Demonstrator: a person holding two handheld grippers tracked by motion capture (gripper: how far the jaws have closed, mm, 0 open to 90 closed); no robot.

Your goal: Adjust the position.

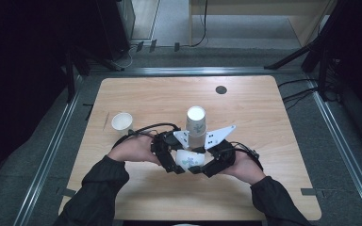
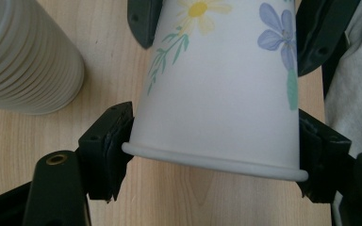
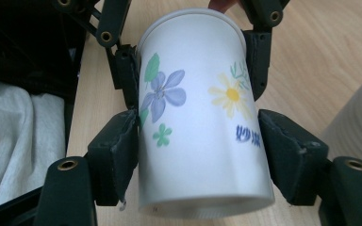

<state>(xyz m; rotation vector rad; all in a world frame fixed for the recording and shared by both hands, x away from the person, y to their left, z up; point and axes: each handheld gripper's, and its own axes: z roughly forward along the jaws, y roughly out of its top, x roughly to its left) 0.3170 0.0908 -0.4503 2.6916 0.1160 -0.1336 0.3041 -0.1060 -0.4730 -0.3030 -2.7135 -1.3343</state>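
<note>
The left gripper (image 2: 215, 160) has its fingers (image 2: 106, 150) pressed against the rim end of a flowered paper cup (image 2: 221, 94), one on each side just above the rolled lip, so it is grasping the cup there. The right gripper (image 3: 202, 160) grasps the same cup (image 3: 198, 117) from the other end, its fingers (image 3: 115, 157) clamped on both sides of the wall close to the base. In the right gripper view the left gripper's fingers show farther up, beside the rim; in the left gripper view the right gripper's fingers show at the top, beside the narrower end. From the high view the cup (image 1: 189, 159) lies on its side between the two grippers, left gripper (image 1: 168, 153) and right gripper (image 1: 217, 160), low over the near middle of the worktop (image 1: 264, 188); whether it touches the wood I cannot tell. Printed on it are a blue flower, a yellow daisy, green leaves and small blue characters. Just behind the grippers stands a stack of paper cups (image 1: 196, 123), upright and mouth up, its ribbed rims visible in the left gripper view (image 2: 26, 56). Farther to the left, well apart, a single white cup (image 1: 121, 121) stands upright on the worktop. A dark round spot (image 1: 221, 90) sits near the far edge.
</note>
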